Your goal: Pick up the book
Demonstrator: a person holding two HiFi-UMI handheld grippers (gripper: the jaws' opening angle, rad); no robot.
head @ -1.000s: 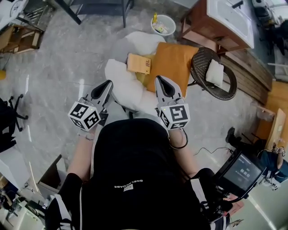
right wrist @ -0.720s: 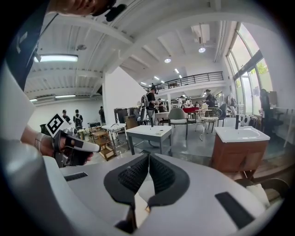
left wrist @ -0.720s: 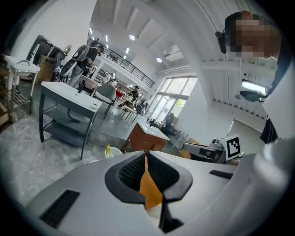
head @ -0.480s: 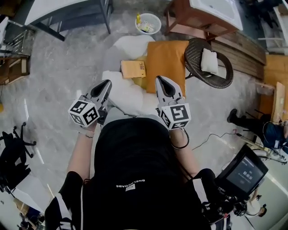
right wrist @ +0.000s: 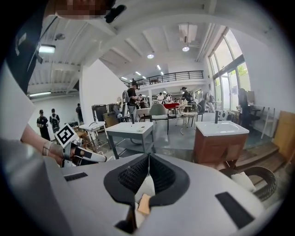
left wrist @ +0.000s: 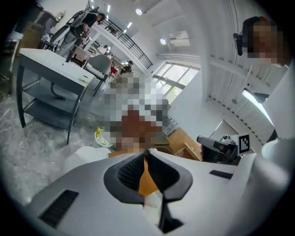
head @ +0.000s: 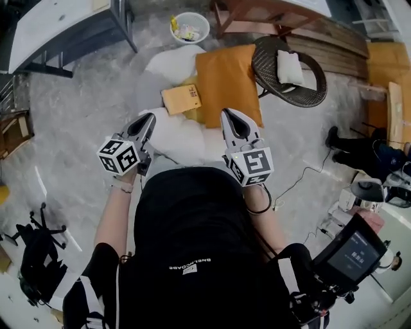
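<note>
The book (head: pixel 180 99) is a flat tan volume lying on a white cushion (head: pixel 176 135) on the floor, beside an orange cushion (head: pixel 225 80). My left gripper (head: pixel 148 119) hovers just below and left of the book, shut and holding nothing. My right gripper (head: pixel 230 117) hangs to the book's lower right over the cushions, also shut and empty. In the left gripper view the left gripper (left wrist: pixel 146 155) shows its jaws meeting, with orange cushion (left wrist: pixel 147 182) behind the gap. In the right gripper view the right gripper (right wrist: pixel 148 160) likewise has its jaws touching.
A white bin (head: pixel 188 27) with litter stands beyond the cushions. A round wicker chair (head: pixel 262 64) holding a white pillow (head: pixel 290 67) sits at the upper right, near a wooden cabinet (head: pixel 257 9). A grey table (head: pixel 58 32) is at the upper left, and a screen on a stand (head: pixel 350 254) at the lower right.
The view has swung, so the cushions, book and chair have shifted left and lower in the picture. The book now lies closer to the left gripper. Both grippers stay shut.
</note>
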